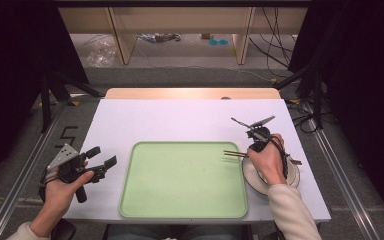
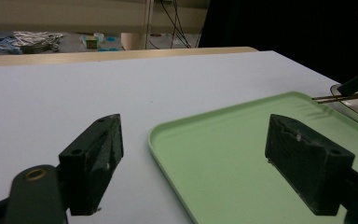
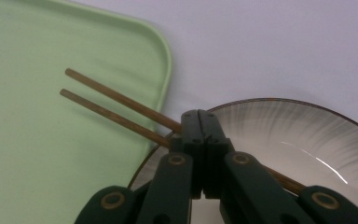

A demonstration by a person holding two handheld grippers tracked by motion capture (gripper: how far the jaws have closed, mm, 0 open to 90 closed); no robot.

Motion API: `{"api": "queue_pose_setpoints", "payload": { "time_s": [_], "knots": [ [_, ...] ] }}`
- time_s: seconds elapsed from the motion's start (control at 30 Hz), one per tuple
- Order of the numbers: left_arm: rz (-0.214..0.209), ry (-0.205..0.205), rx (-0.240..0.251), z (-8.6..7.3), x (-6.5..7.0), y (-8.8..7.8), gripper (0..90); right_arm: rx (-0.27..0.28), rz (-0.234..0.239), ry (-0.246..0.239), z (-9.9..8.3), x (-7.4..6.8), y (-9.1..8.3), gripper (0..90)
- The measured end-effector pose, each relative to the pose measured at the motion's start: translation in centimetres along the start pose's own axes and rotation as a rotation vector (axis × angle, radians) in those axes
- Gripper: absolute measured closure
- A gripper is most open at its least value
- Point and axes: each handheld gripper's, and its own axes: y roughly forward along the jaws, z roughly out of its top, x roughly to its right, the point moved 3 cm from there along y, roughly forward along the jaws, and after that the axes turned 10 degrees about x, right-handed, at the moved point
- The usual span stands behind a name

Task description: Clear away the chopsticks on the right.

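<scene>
A pair of brown chopsticks (image 1: pixel 234 154) lies across a white ribbed plate (image 1: pixel 293 176) with a dark rim, its ends reaching over the right edge of the green tray (image 1: pixel 180 180). My right gripper (image 1: pixel 254 149) points down over the plate's left rim. In the right gripper view the right gripper (image 3: pixel 199 114) is shut, jaws pressed together, and the chopsticks (image 3: pixel 112 100) pass crosswise under it over the plate (image 3: pixel 307 135). Whether it touches them I cannot tell. My left gripper (image 1: pixel 105 156) rests open left of the tray, nothing between its jaws (image 2: pixel 193 130).
The green tray (image 2: pixel 242 154) is bare and takes up the middle of the white table (image 1: pixel 180 120). Its corner (image 3: pixel 51 154) lies beside the plate. Beyond the table's far wooden edge are shelf legs, cables and floor clutter. Black curtains stand at both sides.
</scene>
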Motion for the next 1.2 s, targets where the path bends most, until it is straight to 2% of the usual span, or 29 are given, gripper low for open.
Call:
{"api": "queue_pose_setpoints", "payload": {
  "time_s": [0.03,0.13,0.17,0.23,0.27,0.3,0.37,0.4,0.43,0.53,0.6,0.63,0.73,0.8,0.97,1.0,1.1,1.17,1.2],
  "knots": [
    [0.001,0.000,0.000,0.0,0.0,0.0,19.1,-0.009,-0.001,-0.022,-0.1,0.2,0.0,90.0],
    [0.001,0.000,0.000,0.0,0.0,0.0,19.1,-0.012,-0.010,-0.024,0.0,0.2,0.2,90.0],
    [0.001,-0.001,0.000,0.0,0.0,0.0,19.1,-0.009,-0.016,-0.063,0.0,0.5,0.4,90.0],
    [0.000,0.001,-0.001,0.0,0.0,0.0,19.1,0.008,-0.009,-0.059,0.2,0.3,0.5,90.0],
    [0.000,0.001,-0.001,0.0,0.0,0.0,19.1,-0.010,-0.012,-0.091,0.3,0.2,0.2,90.0],
    [-0.001,0.001,-0.001,0.0,0.0,0.0,19.1,0.001,-0.017,-0.111,0.6,-0.2,-0.1,89.9],
    [-0.001,0.003,-0.002,0.0,0.0,0.0,19.1,0.085,0.008,-0.313,1.6,-0.4,-0.4,83.7],
    [-0.001,0.002,-0.002,0.0,0.0,0.0,19.1,0.095,0.020,-0.424,1.9,-0.8,-0.6,80.7],
    [-0.001,0.002,-0.002,0.0,0.0,0.0,19.1,0.101,0.039,-0.557,2.3,-1.4,-0.7,78.9],
    [0.001,0.002,-0.003,0.0,0.0,0.0,19.1,0.063,0.081,-0.796,2.7,-2.4,-0.2,72.6],
    [0.001,0.002,-0.002,0.0,0.0,0.0,19.1,0.023,0.064,-0.917,2.9,-2.8,0.4,72.4],
    [0.001,0.001,-0.002,0.0,0.0,0.0,19.1,0.010,0.065,-0.949,2.9,-3.0,0.7,72.7],
    [0.000,0.000,-0.002,0.0,0.0,0.0,19.1,-0.021,0.053,-0.981,2.5,-3.5,1.4,74.1],
    [0.001,0.001,-0.002,0.0,0.0,0.0,19.1,-0.028,0.062,-1.042,2.6,-3.4,1.7,74.7],
    [0.001,0.003,-0.003,0.0,0.0,0.0,19.1,-0.058,0.060,-1.067,2.6,-3.4,2.0,75.7],
    [0.001,0.003,-0.002,0.0,0.0,0.0,19.1,-0.069,0.061,-1.044,2.4,-3.5,2.0,75.8],
    [0.001,0.003,-0.003,0.0,0.0,0.0,19.1,-0.065,0.066,-1.071,2.4,-3.6,2.4,76.0],
    [0.001,0.004,-0.003,0.0,0.0,0.0,19.1,-0.077,0.067,-1.058,2.4,-3.8,2.4,76.2],
    [0.001,0.004,-0.003,0.0,0.0,0.0,19.0,-0.067,0.062,-1.077,2.5,-3.7,2.5,76.2]
  ]
}}
